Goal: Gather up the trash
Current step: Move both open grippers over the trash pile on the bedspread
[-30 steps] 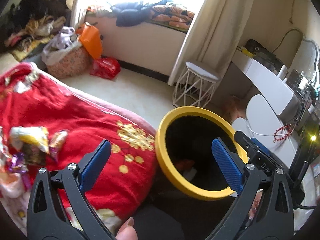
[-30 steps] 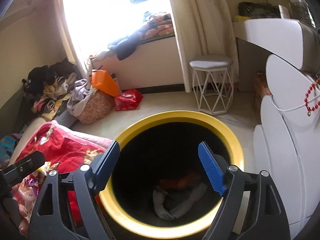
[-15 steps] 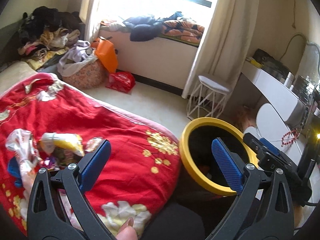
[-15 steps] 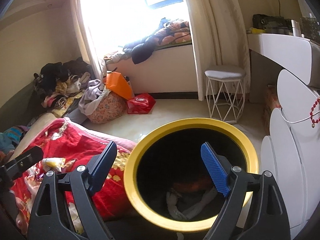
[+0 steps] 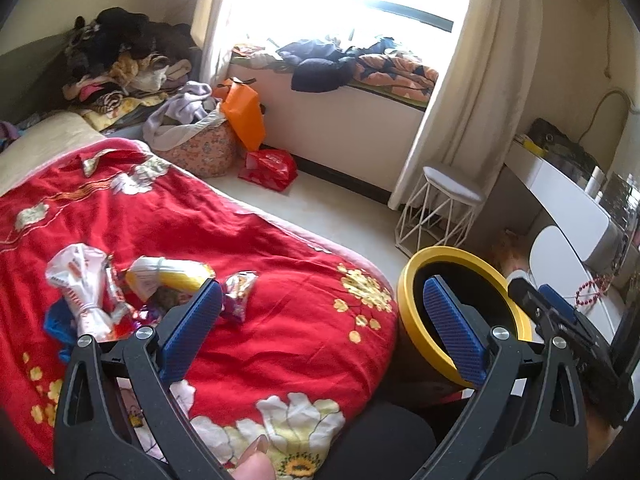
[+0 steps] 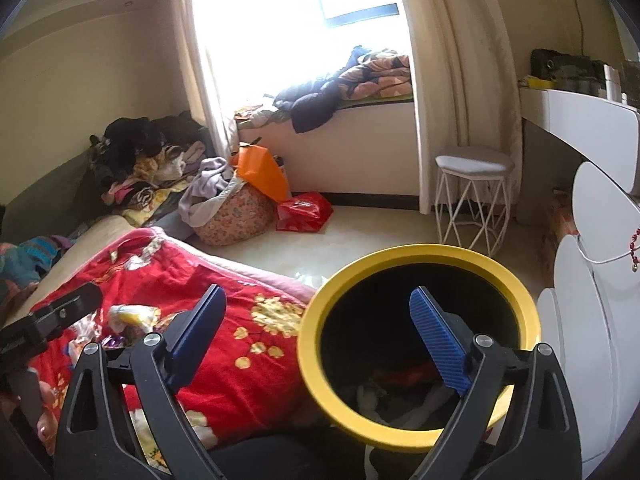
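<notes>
Several crumpled snack wrappers (image 5: 120,292) lie in a pile on the red floral blanket (image 5: 248,248), among them a yellow-and-white one (image 5: 172,276) and a purple one (image 5: 238,292); the pile also shows in the right wrist view (image 6: 128,316). A black bin with a yellow rim (image 5: 416,312) stands at the bed's right edge, with trash inside in the right wrist view (image 6: 400,396). My left gripper (image 5: 324,332) is open and empty above the blanket, just right of the wrappers. My right gripper (image 6: 320,340) is open and empty above the bin's left rim (image 6: 312,352).
A white wire stool (image 5: 444,208) stands by the curtain. A white desk and rounded white chair (image 5: 568,248) are on the right. A floral bag with clothes (image 5: 200,144), an orange bag and a red bag (image 5: 272,164) sit on the floor near the window bench.
Both grippers have swung left, away from the bin and toward the bed. The wrapper pile has come into fuller view near the left gripper. Both stay open.
</notes>
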A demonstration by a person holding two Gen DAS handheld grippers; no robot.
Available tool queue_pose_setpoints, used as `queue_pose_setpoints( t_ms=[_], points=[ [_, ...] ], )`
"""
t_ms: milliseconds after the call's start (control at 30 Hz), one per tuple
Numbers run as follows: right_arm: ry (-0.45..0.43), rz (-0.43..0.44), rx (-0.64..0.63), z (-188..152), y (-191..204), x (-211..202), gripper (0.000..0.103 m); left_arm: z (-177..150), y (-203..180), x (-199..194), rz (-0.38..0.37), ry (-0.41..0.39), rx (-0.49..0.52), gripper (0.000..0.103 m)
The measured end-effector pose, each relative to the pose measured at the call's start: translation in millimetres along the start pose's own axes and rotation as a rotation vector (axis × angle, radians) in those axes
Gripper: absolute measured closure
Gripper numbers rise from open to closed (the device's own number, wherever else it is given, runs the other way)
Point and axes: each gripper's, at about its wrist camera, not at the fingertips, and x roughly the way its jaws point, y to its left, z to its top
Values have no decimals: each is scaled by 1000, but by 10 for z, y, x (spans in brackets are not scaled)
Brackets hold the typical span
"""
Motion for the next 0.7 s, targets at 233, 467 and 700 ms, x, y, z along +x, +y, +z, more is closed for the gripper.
queue_pose_setpoints(
  t_ms=[233,467,700],
  points=[
    [-2,45,-51,-46,250,-40,11,25,189,-90,35,-18,-32,11],
    [-12,102,-91,-55,493,-81,11,18,349,-172,64,-38,-61,11],
    [10,167,-139,-44,782,-30,11,43,594,-209,106,-51,-106,11]
  ],
)
